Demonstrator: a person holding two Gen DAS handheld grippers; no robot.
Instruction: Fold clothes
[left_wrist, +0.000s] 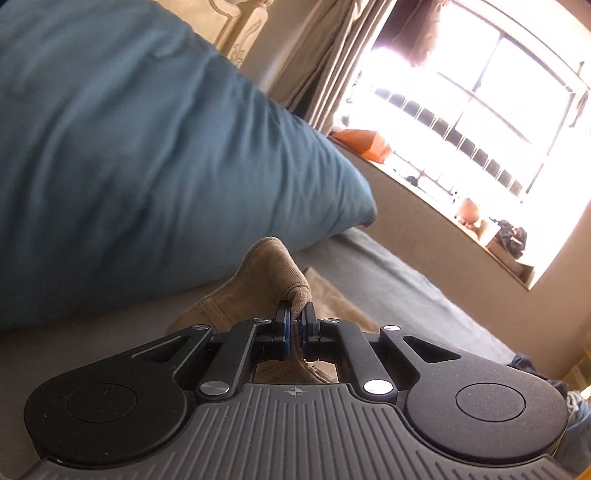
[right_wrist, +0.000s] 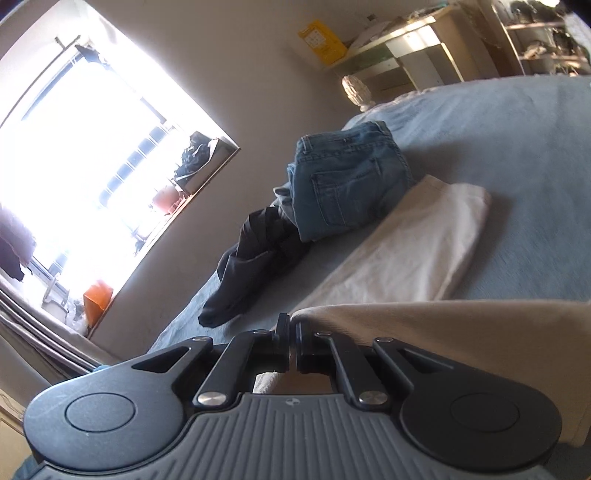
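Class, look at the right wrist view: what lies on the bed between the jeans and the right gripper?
A dark garment lies crumpled there, its upper end against the jeans; bare bed separates it from the right gripper.

Clothes laid out on a bed (right_wrist: 517, 147)

A folded cloth (right_wrist: 417, 243) is laid on the bed, with jeans (right_wrist: 343, 181) just behind it and a crumpled garment (right_wrist: 251, 266) to their left; a window (right_wrist: 81, 147) is set further left.
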